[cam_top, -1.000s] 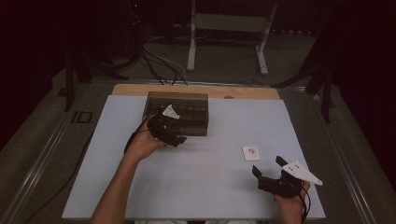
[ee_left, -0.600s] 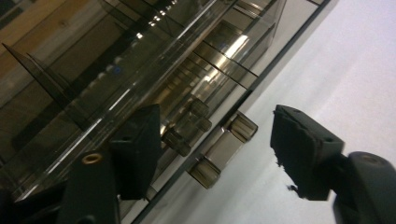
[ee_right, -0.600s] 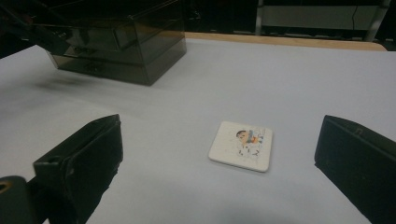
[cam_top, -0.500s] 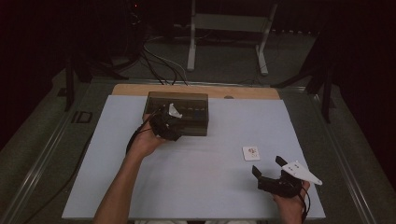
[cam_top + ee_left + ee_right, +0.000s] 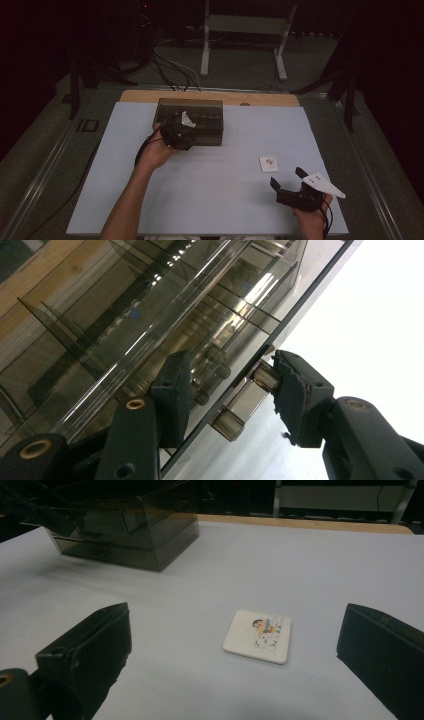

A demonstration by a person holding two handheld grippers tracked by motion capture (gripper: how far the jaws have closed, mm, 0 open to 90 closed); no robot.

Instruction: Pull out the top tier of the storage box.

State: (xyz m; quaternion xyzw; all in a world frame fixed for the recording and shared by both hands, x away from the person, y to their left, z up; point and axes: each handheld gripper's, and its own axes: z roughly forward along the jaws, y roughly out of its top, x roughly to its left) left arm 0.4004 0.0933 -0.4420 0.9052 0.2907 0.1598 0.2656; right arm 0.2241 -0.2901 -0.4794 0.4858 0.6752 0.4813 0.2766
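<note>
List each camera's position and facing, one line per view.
High view: above the person's side, looking forward and down on the table; both forearms, left gripper and right gripper show.
Left gripper view: rides the left gripper, jaws just closing around the smoky box's handle.
Right gripper view: rides the right gripper, open jaws framing the small tile.
Shared: smoky box, in all three.

High view looks down from above; both gripper views sit close, sharing the smoked box (image 5: 192, 125).
</note>
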